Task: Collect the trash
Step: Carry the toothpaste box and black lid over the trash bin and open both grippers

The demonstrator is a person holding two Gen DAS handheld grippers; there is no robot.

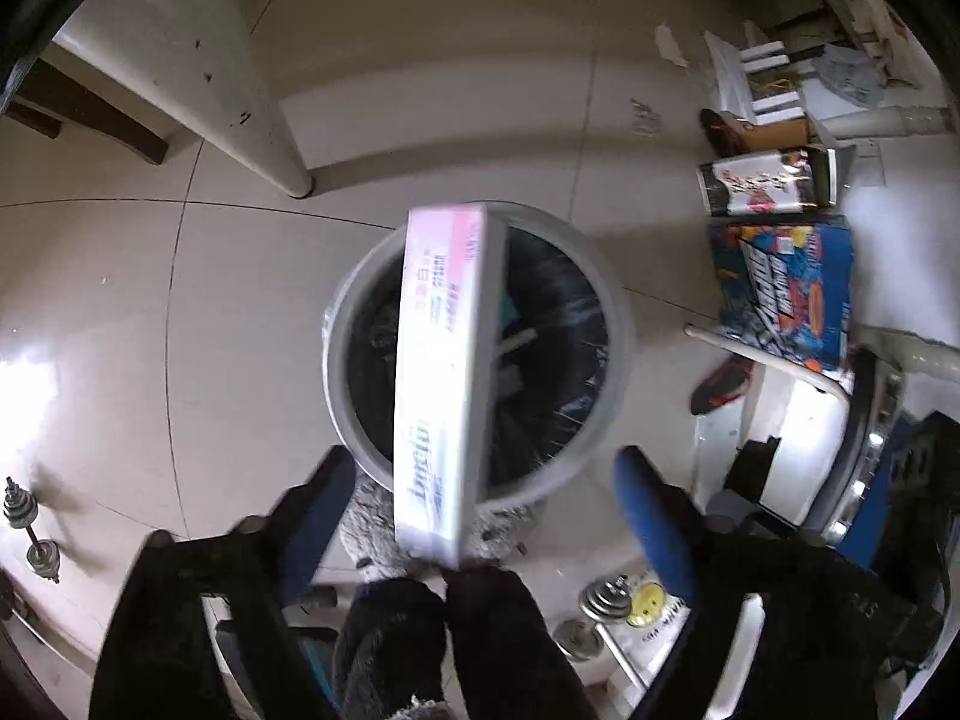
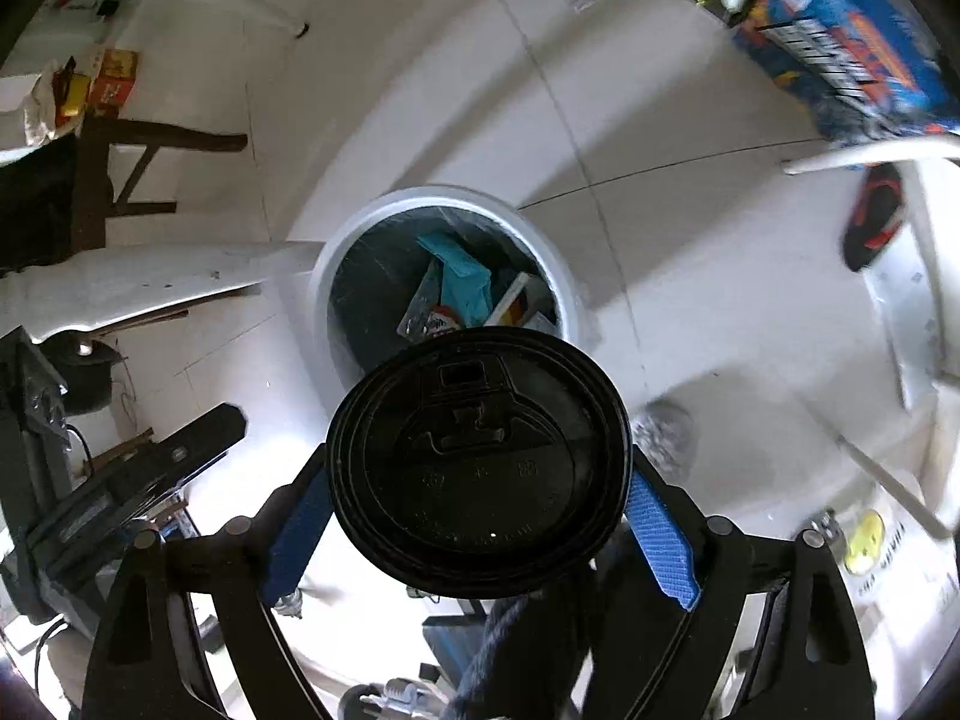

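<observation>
While over bin, toothpaste box lettering blurred.

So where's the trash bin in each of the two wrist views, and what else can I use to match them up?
Left wrist: the trash bin sits at centre, just beyond the open left gripper, partly hidden by a long white box over its mouth.
Right wrist: the bin is at centre, above the black cup lid held by the right gripper.
Shared landmark: the blue printed box, to the bin's right in both.
</observation>
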